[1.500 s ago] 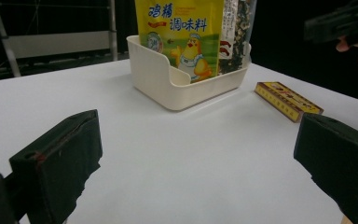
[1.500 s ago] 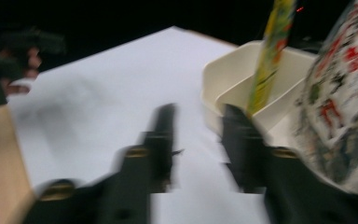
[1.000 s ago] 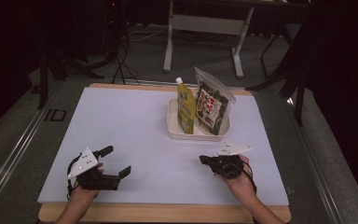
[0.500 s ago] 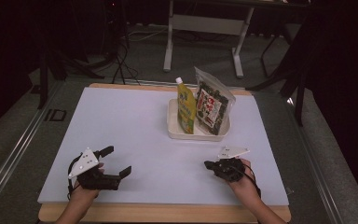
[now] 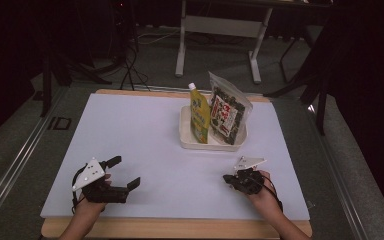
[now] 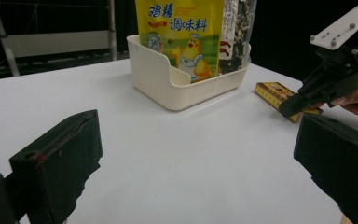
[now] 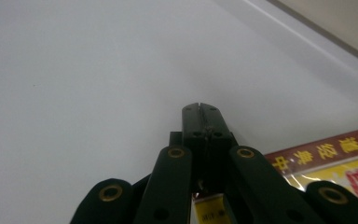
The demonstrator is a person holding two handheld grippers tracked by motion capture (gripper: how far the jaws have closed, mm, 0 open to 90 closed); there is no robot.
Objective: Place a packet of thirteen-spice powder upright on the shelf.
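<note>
The yellow pouch [image 6: 181, 35], at the top centre of the left gripper view, reads "鸡精调味料" in red above a cartoon chicken. The flat red-and-yellow packet [image 7: 340, 163], at lower right of the right gripper view, carries yellow Chinese characters too blurred to read.

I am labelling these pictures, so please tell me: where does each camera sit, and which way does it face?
High view: above the person's side, facing forward and down on the table; both forearms and claws show.
Left gripper view: on the left claw, facing the tray; own open jaws show.
Right gripper view: on the right claw, facing the tabletop; own shut jaws show.
Shared: the left gripper view and high view both show the tray and right claw.
</note>
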